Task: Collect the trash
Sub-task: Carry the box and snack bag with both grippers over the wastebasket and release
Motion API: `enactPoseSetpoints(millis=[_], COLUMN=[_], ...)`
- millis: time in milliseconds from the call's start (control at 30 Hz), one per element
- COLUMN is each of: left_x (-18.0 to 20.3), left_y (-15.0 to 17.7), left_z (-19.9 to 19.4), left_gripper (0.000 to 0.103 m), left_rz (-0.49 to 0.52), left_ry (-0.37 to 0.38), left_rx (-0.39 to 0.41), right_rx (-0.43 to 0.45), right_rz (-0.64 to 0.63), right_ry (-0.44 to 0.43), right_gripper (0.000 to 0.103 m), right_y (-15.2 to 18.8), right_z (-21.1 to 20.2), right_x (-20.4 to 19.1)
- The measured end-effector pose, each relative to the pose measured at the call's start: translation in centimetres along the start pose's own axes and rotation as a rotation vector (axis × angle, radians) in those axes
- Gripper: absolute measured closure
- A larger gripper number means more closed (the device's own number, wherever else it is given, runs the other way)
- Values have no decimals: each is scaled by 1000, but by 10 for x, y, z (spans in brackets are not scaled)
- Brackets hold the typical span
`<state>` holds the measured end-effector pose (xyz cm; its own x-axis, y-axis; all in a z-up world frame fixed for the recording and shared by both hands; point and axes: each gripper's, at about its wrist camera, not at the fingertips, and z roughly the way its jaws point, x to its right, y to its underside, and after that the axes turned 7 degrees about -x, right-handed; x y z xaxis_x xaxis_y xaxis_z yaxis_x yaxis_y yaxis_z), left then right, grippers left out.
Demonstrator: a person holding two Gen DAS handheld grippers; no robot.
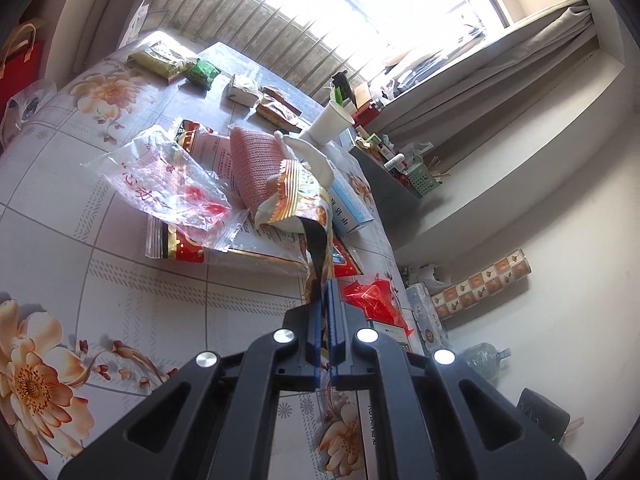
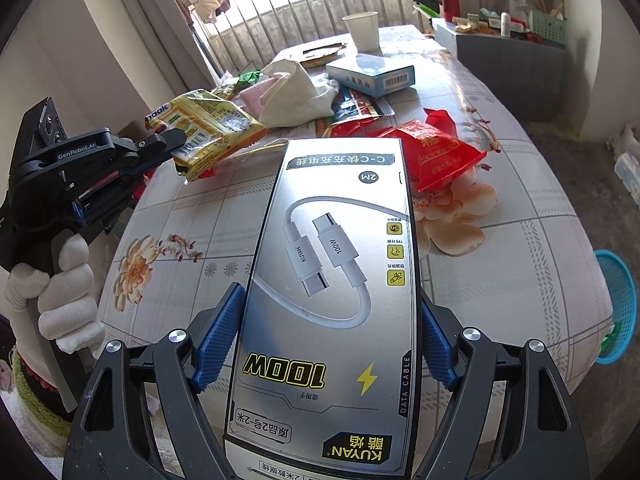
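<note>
My left gripper [image 1: 325, 292] is shut on the edge of a yellow snack wrapper [image 1: 296, 200], which hangs crumpled above the flowered tablecloth [image 1: 120, 280]. In the right wrist view the same gripper [image 2: 176, 140] comes in from the left with the yellow wrapper [image 2: 208, 132] lifted off the table, and a white-gloved hand [image 2: 64, 280] holds its handle. My right gripper [image 2: 328, 344] is shut on a silver data cable box [image 2: 332, 260]. Its blue pads [image 2: 220, 336] press on the box's two long sides.
On the table lie a red wrapper [image 2: 440, 152], a blue-and-white carton [image 2: 372, 74], a white cloth [image 2: 296, 96], a paper cup [image 2: 362, 32], a clear printed bag [image 1: 172, 176] and more snack packets [image 1: 160, 60]. A blue basket [image 2: 618, 304] stands on the floor at the right.
</note>
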<state>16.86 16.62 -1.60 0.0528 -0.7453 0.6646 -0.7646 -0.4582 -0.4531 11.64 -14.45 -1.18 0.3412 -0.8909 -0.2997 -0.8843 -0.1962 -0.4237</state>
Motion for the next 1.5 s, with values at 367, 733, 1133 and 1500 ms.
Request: enactPoseSetpoints(millis=[367, 733, 1133, 1500], left_x=[34, 88, 163, 236], left_y=[-3, 3, 24, 60], left_z=[-22, -10, 35, 93], left_gripper=[101, 101, 101, 101], left_rz=[100, 208, 351, 483], left_ry=[23, 72, 129, 172], left_rx=[31, 3, -92, -208], right_rx=[108, 220, 345, 425], right_rz=[20, 102, 268, 443], right_ry=[-50, -59, -23, 19], right_gripper=[28, 28, 28, 28], right_y=[-2, 1, 26, 57], right_z=[-35, -75, -119, -145], right_x=[-3, 29, 93, 157])
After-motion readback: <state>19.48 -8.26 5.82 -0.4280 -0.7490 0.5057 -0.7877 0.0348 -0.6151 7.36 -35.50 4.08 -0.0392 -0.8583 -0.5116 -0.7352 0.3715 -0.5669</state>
